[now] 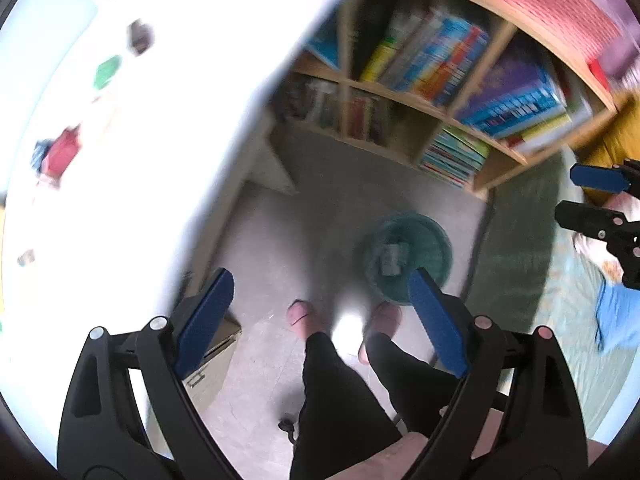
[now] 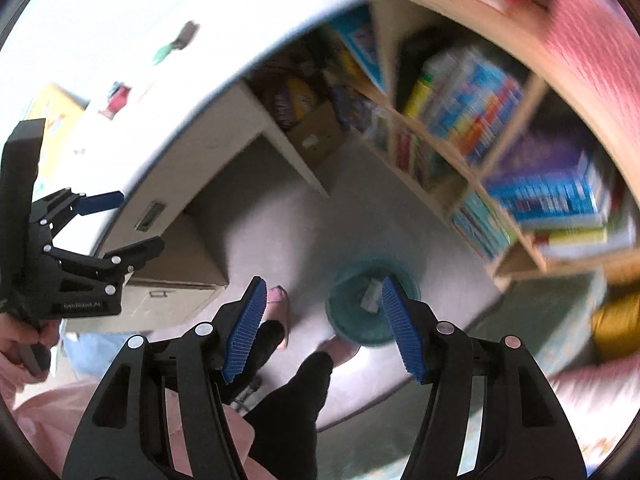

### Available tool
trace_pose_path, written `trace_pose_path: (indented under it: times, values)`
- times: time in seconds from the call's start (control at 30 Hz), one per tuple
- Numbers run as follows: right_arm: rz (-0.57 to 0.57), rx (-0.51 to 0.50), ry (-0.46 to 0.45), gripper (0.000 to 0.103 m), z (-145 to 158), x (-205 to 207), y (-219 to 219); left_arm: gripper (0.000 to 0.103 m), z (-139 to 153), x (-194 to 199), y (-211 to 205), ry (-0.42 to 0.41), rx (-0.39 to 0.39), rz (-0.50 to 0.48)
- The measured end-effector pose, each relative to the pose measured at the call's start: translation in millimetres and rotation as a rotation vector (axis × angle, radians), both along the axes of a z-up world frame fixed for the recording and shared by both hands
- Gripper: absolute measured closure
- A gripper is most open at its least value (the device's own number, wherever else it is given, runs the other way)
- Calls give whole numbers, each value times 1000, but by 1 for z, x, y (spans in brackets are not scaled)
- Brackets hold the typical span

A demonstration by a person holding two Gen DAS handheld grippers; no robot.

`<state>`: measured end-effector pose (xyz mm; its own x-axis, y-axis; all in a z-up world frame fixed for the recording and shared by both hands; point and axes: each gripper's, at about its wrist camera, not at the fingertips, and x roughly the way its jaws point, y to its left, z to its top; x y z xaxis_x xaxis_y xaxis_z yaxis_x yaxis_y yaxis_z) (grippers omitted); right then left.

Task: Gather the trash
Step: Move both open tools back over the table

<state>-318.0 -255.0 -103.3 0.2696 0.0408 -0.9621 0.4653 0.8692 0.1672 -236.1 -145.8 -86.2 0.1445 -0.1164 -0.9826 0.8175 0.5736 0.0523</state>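
Both claws released and empty: left gripper (image 1: 320, 300) and right gripper (image 2: 324, 312) point down over a teal wastebasket (image 2: 360, 320) on the floor, beside a bookshelf (image 1: 460, 112).

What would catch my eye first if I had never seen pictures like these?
Probably the two black grippers with blue pads: the left gripper and the right gripper, both open and empty, pointing down at the floor. Between them, below, stands a teal wastebasket with a pale scrap inside, by the person's pink slippers. Behind it, a wooden bookshelf is packed with colourful books, and small bits of litter lie on the white desk at left.
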Motion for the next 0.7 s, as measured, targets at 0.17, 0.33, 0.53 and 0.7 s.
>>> trace_pose_path:
  times: [0.17, 0.33, 0.53, 0.7]
  values:
    - [152, -17, -26, 41, 13, 58, 8, 13, 15, 44, 34, -45, 4, 112]
    - [252, -46, -34, 41, 20, 118, 12, 12, 25, 98, 65, -76, -3, 213]
    - [357, -63, -40, 43, 26, 200, 17, 12, 27, 162, 97, -112, 9, 282]
    - [434, -72, -26, 43, 22, 264, 25, 12, 23, 205, 122, -109, 31, 338]
